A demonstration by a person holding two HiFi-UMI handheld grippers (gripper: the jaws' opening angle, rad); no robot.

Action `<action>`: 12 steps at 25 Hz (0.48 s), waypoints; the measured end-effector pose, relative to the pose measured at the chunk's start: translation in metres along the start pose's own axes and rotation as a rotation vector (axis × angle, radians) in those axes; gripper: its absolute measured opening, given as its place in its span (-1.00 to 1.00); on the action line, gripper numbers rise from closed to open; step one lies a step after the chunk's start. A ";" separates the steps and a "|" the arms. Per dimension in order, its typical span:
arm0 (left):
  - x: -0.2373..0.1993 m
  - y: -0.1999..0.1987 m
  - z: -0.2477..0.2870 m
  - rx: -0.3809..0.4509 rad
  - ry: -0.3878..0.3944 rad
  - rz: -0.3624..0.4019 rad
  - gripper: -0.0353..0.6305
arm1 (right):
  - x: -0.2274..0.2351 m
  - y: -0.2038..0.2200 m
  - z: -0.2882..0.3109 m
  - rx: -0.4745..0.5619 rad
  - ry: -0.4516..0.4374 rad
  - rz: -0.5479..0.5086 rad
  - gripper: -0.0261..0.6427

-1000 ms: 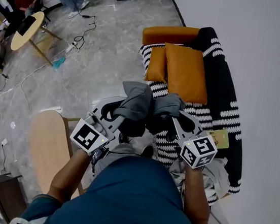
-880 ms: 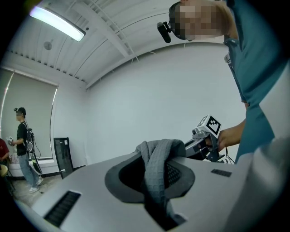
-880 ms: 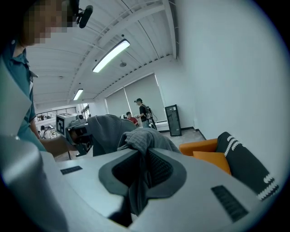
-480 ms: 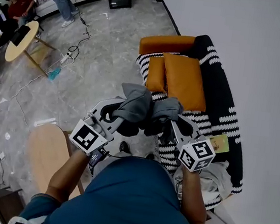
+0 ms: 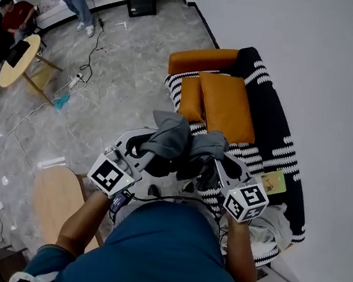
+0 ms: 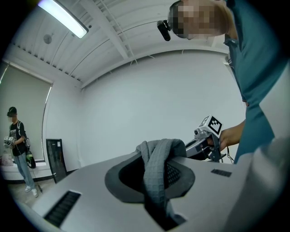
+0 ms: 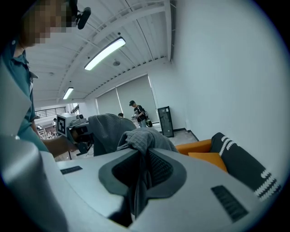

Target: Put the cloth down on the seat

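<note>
Your left gripper (image 5: 157, 149) and right gripper (image 5: 210, 157) fingers are both clamped shut on the grey waffle-textured cloth (image 5: 173, 133), near the black-and-white striped sofa seat (image 5: 259, 156); grey marble floor (image 5: 120, 78) to the left.

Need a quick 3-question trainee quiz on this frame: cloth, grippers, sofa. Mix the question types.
1. True or false: the grey cloth already lies on the seat of the sofa.
2. Multiple choice: which of the left gripper and right gripper is shut on the cloth? A) only the left. B) only the right. C) both.
3. Fill in: the cushions on the sofa are ____ in colour.

Key: 1 false, it is held up in front of the person. 2 C. 3 orange.
</note>
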State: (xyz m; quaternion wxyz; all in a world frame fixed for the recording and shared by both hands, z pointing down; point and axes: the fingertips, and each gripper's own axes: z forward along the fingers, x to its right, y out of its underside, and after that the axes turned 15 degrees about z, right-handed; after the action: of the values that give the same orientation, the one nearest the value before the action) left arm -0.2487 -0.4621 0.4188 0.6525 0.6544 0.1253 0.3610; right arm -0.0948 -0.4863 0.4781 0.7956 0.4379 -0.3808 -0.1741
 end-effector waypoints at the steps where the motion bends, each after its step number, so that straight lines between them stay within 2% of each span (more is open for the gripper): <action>1: -0.001 0.002 0.009 -0.005 0.005 0.005 -0.73 | 0.008 -0.002 0.002 0.002 0.001 0.004 -0.79; 6: -0.004 0.003 0.059 -0.014 0.004 0.009 -0.73 | 0.050 -0.020 0.014 -0.003 -0.030 0.014 -0.79; 12: -0.009 -0.017 0.059 -0.006 -0.008 0.017 -0.73 | 0.044 -0.038 0.002 0.006 -0.032 -0.004 -0.79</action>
State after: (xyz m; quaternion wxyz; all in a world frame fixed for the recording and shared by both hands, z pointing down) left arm -0.2124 -0.5113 0.4069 0.6519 0.6549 0.1163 0.3642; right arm -0.0656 -0.5352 0.4675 0.7876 0.4382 -0.3932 -0.1818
